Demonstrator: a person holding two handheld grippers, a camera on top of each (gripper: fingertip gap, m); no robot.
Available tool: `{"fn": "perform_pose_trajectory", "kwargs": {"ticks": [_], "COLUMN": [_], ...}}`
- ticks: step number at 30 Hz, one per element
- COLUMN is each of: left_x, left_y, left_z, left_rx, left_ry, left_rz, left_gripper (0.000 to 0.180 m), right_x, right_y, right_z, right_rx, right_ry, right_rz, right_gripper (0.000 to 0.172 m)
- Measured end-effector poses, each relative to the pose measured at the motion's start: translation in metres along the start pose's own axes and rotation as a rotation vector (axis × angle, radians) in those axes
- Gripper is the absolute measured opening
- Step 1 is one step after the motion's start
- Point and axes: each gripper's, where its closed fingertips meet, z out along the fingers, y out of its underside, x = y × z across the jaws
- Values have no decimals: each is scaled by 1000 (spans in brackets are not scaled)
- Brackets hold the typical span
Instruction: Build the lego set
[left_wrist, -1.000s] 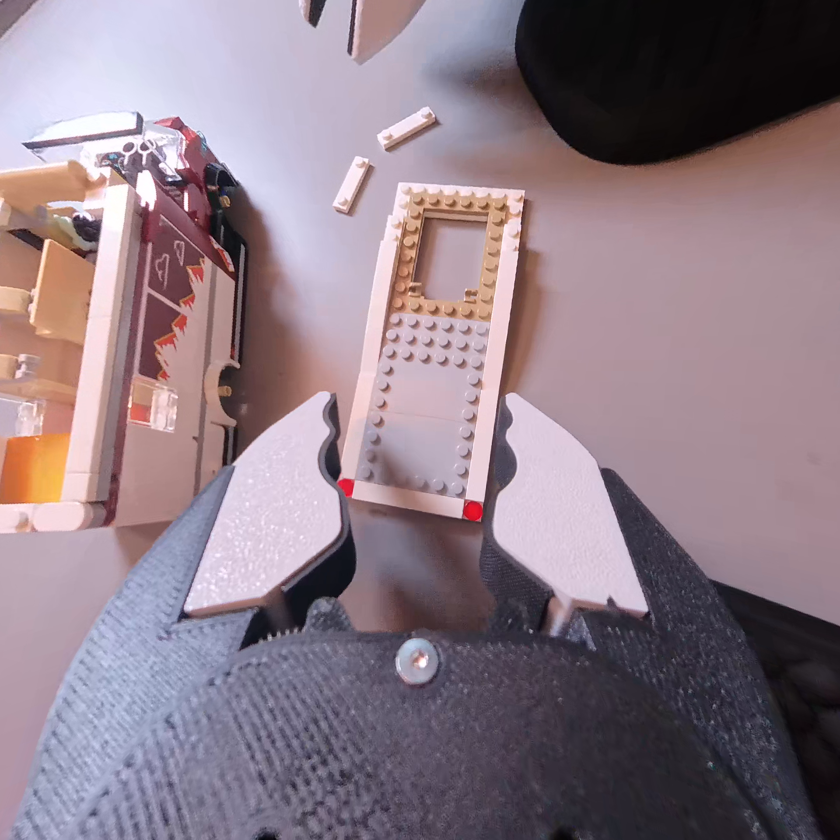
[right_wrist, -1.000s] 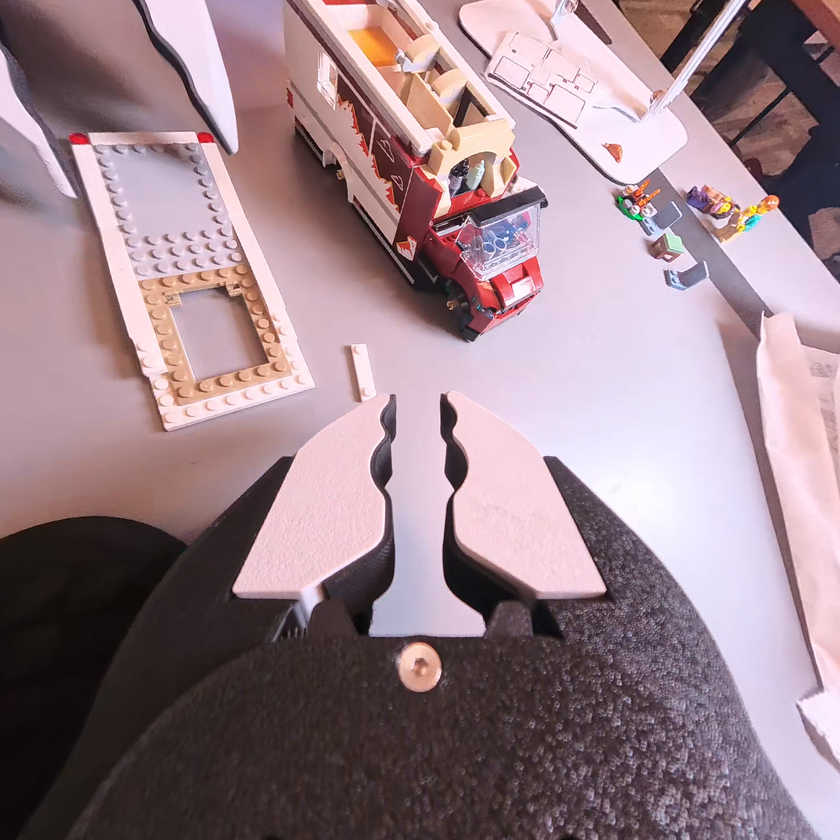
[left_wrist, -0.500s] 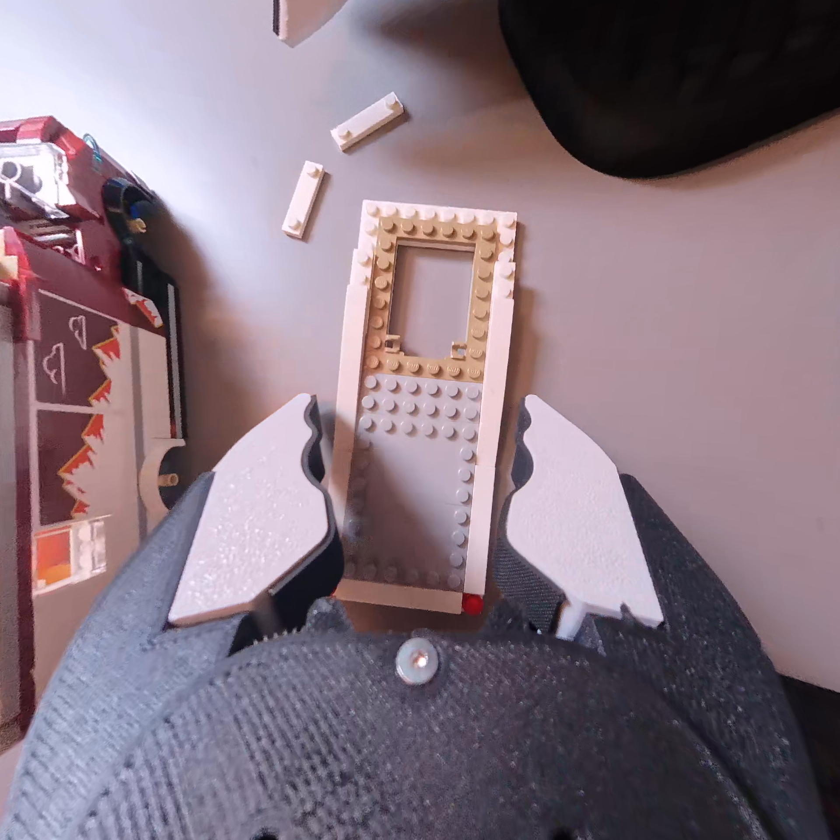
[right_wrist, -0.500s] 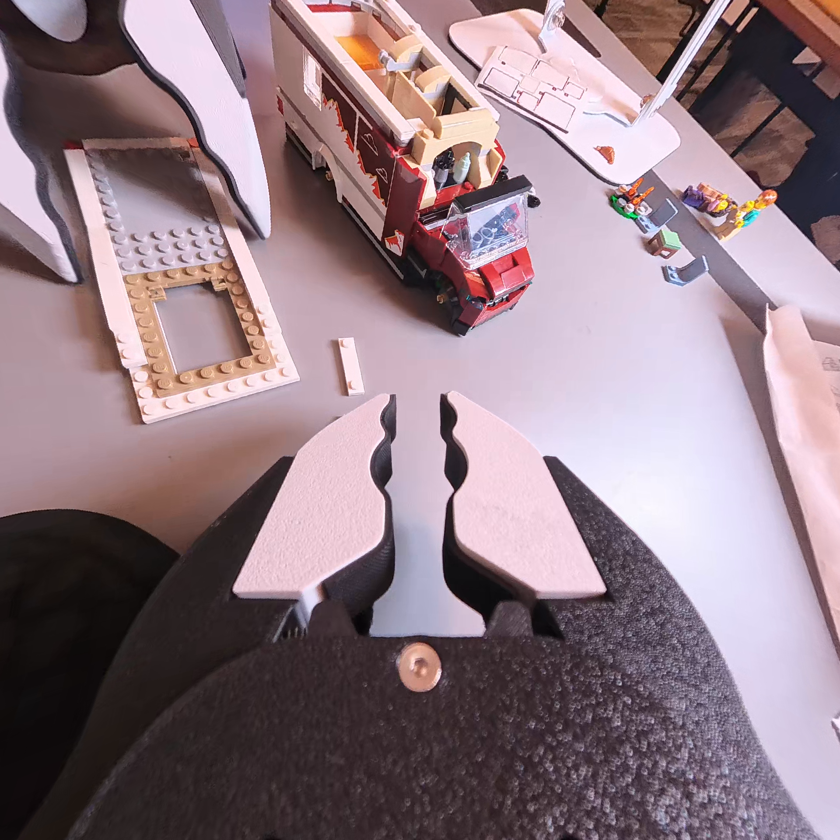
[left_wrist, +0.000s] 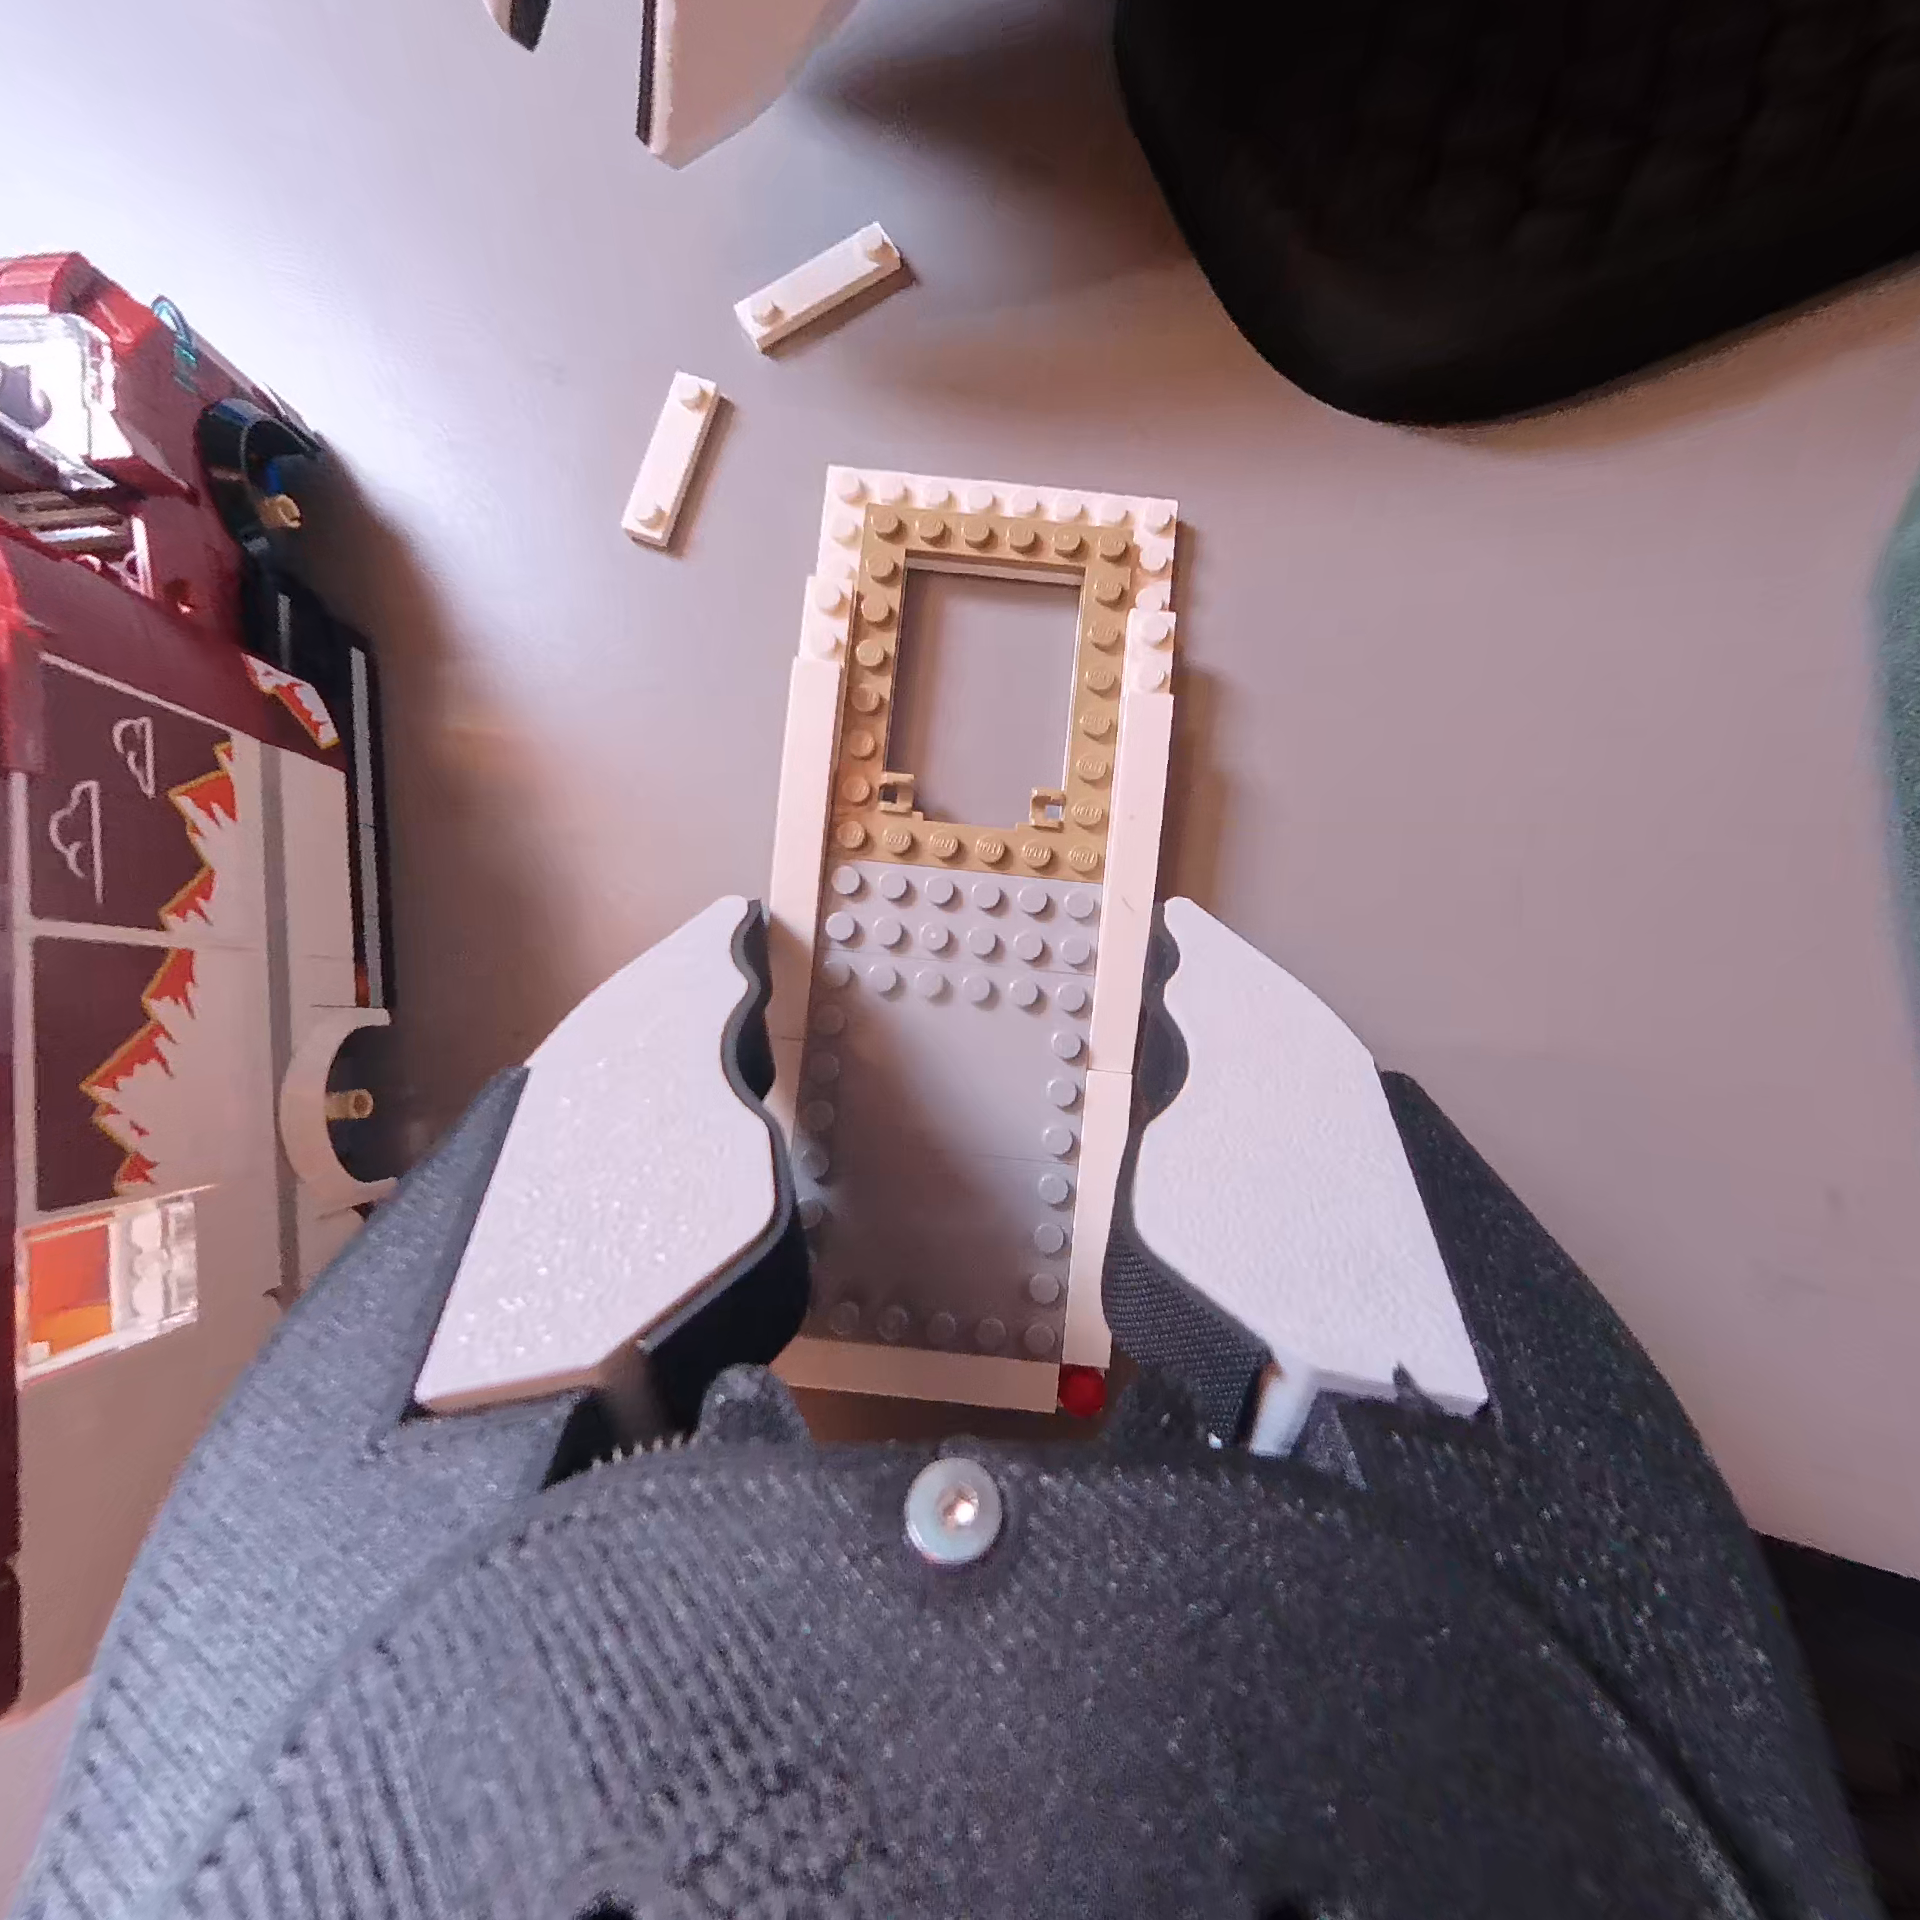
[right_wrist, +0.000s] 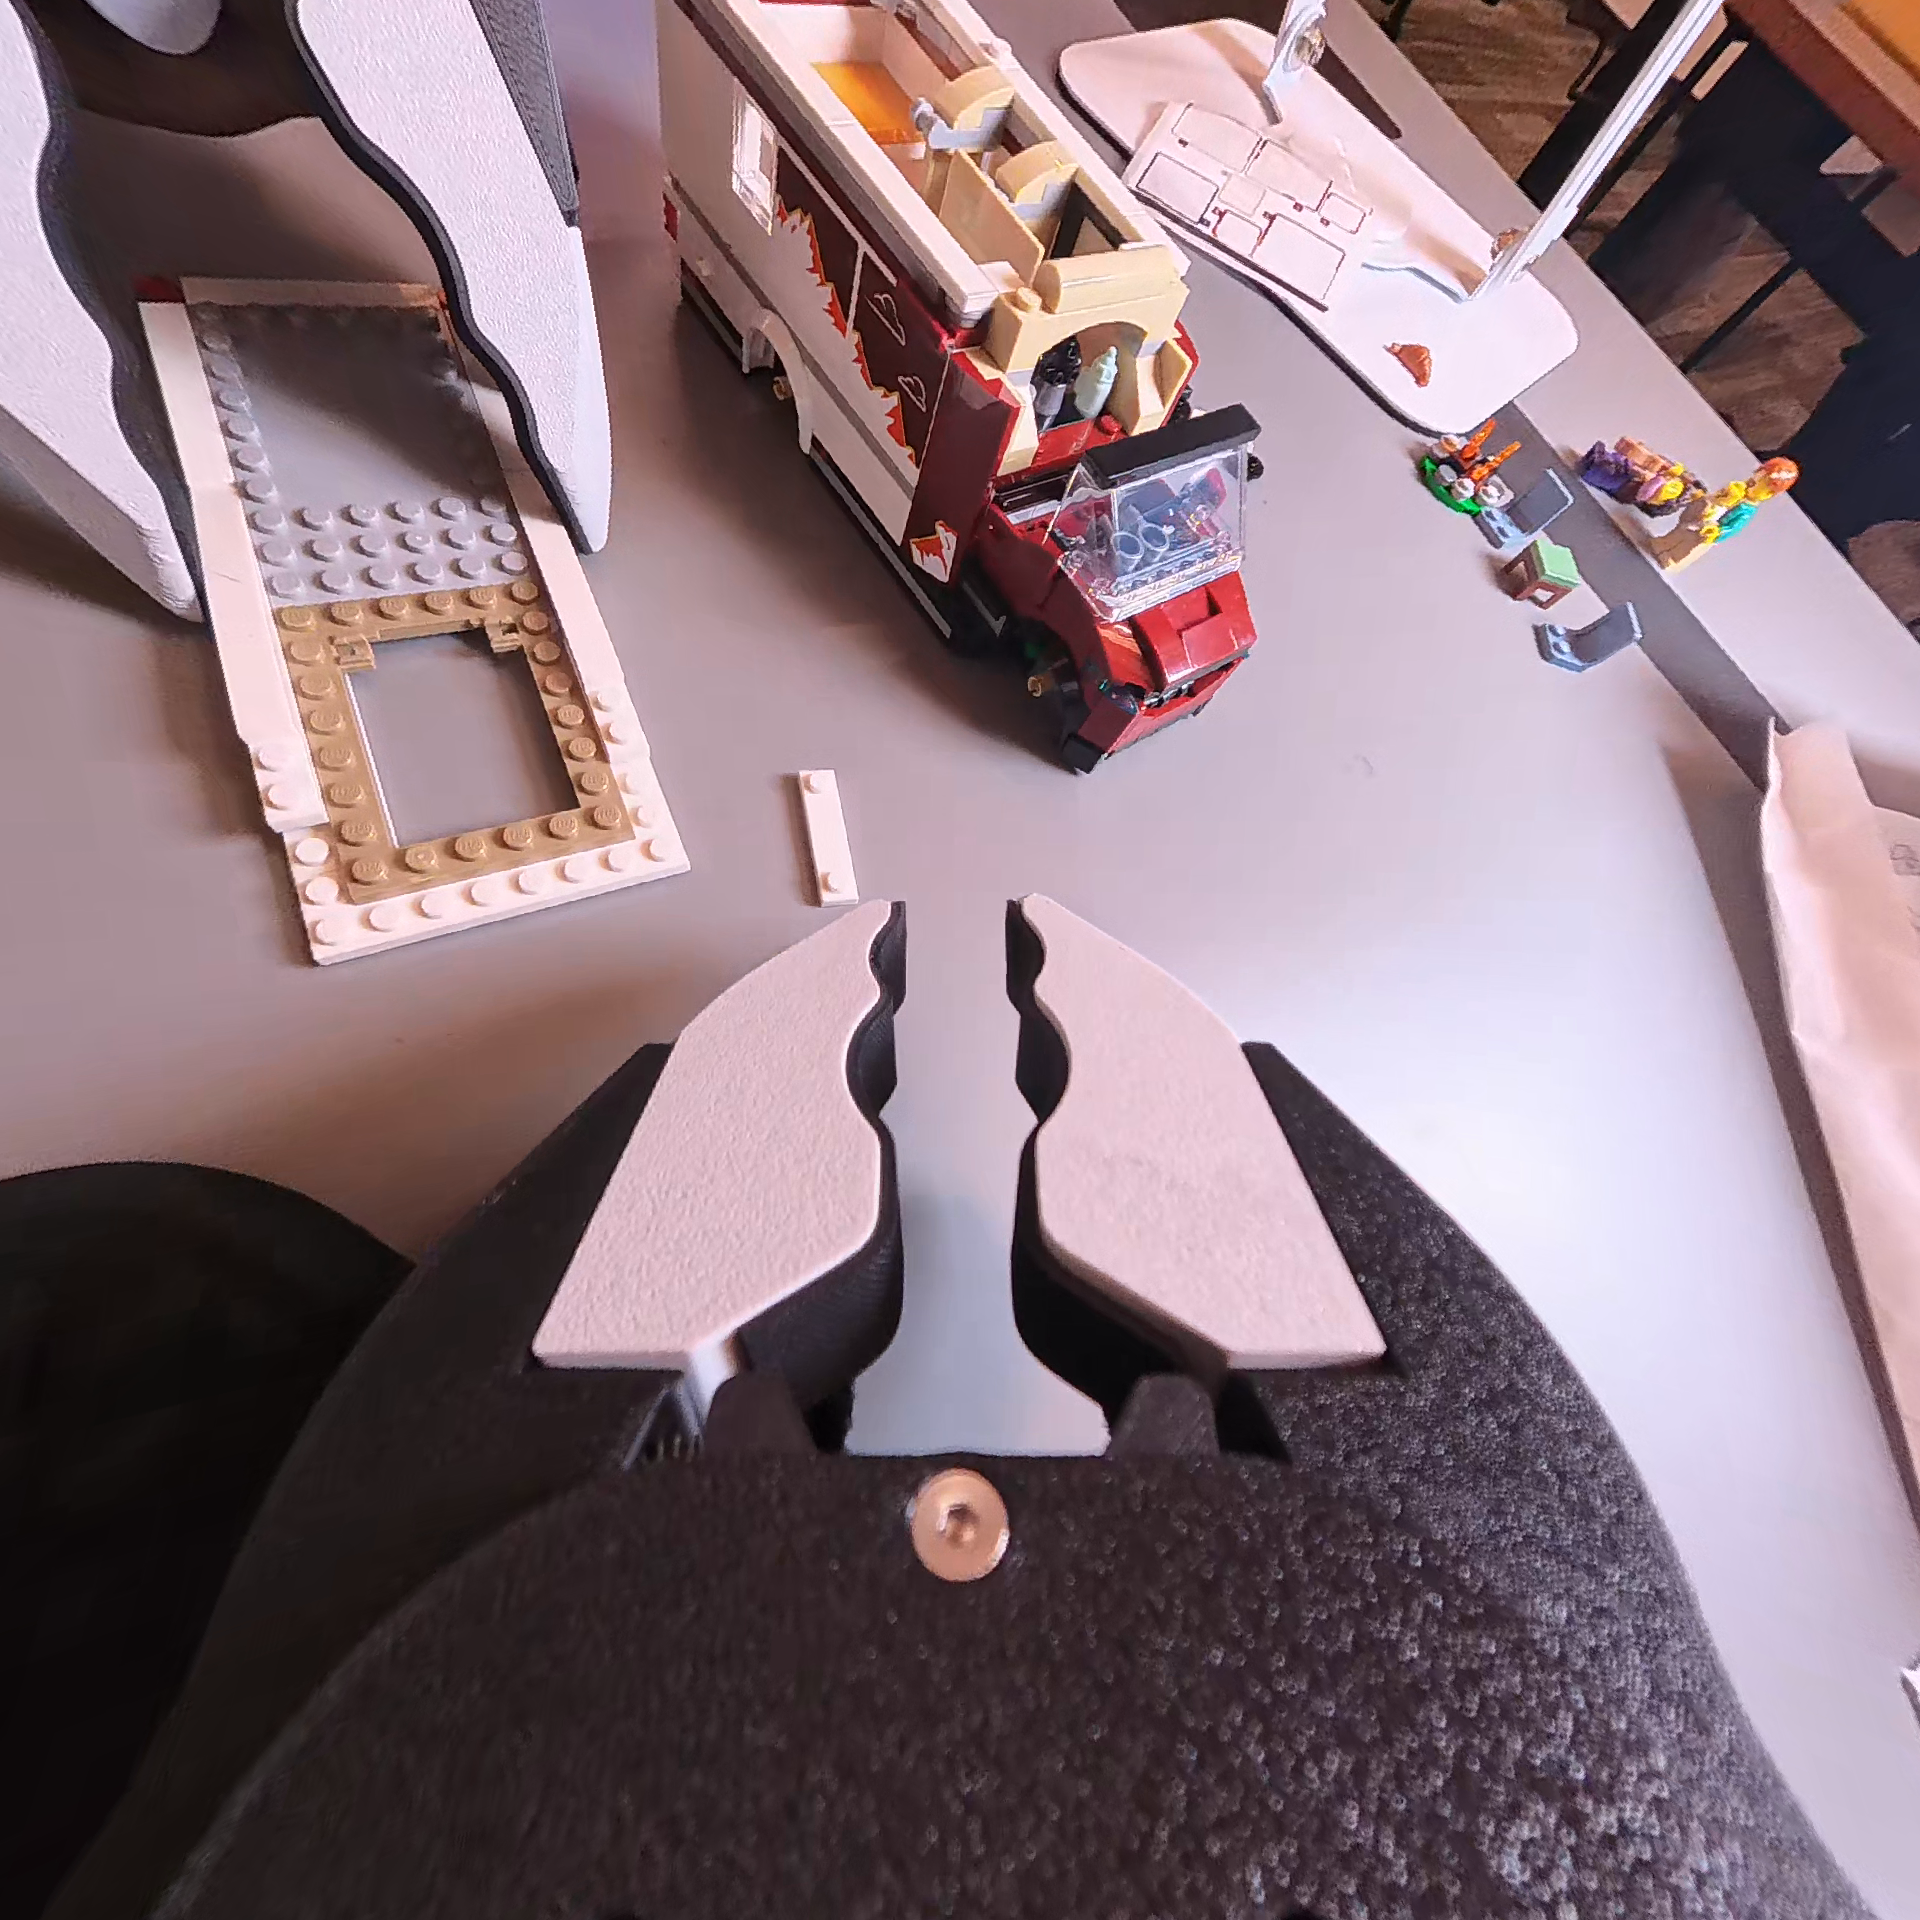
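We see the left hand-held gripper (left_wrist: 956, 914) lowered over a studded brick panel (left_wrist: 956, 1039), grey at the near end and tan around a window opening at the far end. The panel lies flat on the bench (left_wrist: 1455, 727). The jaws stand wide apart, one along each long white edge. The pads are just beside those edges, and we see no firm press. A brick-built van (left_wrist: 156, 831) stands to this gripper's left, and two small white strips (left_wrist: 675, 457) lie ahead of it, beyond the panel.

The right hand-held gripper (right_wrist: 956, 909) hangs over bare bench with its jaws a narrow slit apart and nothing between them. One white strip (right_wrist: 828, 836) lies just ahead of its left fingertip.
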Motion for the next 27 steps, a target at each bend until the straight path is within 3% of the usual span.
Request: {"fn": "perform_pose_trajectory", "kwargs": {"ticks": [22,27], "left_x": [-4,-3], "left_y": [17,16], "left_z": [-13,-13], "left_rx": [78,70], "left_ry": [-40,-42], "left_rz": [-43,-37], "left_gripper": [74,68], "right_x": [5,-35], "right_y": [-6,-36], "right_z": [2,-7], "right_rx": [67,203], "right_ry": [30,-201], "right_rz": [12,7], "right_gripper": [16,17]}}
